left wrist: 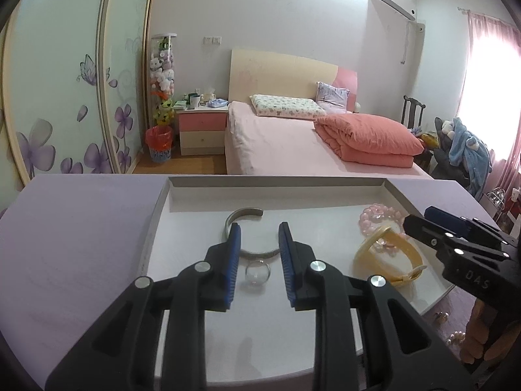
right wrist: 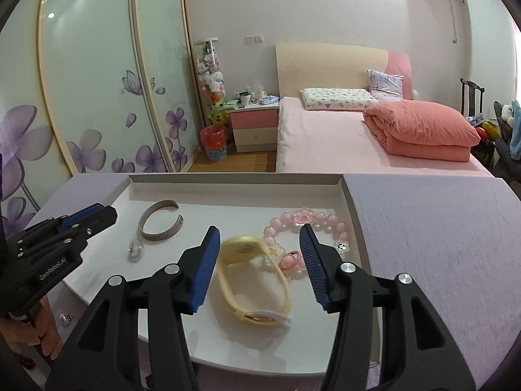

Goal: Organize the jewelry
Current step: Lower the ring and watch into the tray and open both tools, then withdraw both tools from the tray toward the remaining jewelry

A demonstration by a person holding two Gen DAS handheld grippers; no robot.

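Jewelry spread over a white tray [left wrist: 162, 202] on the lilac table [left wrist: 65, 228], all placed here against the tray. Silver cuff bangle [left wrist: 242, 218] toward the tray's far left; clear glass ring [left wrist: 258, 273] just nearer than the bangle; yellow strap band [right wrist: 254, 280] at tray centre-right, overlapping the pink bead bracelet [right wrist: 325, 220] toward the far right wall. Small pearl-like pieces [left wrist: 456, 337] off the tray's near right corner, on the table. Writing: "D A S" in pale raised letters on the body of the right gripper [left wrist: 415, 220], seen from the left wrist view; a short pale wordmark on the side of the left gripper [right wrist: 107, 211] in the right wrist view, too small and blurred to read surely. Left gripper [left wrist: 259, 234] narrowly parted, nothing pinched, low over the tray's left half with the bangle's near arc and the glass ring showing in the gap. Right gripper [right wrist: 259, 241] moderately parted, nothing pressed, over the tray's right half, with the yellow band lying between and below the pads and the bead bracelet just beyond the tips.
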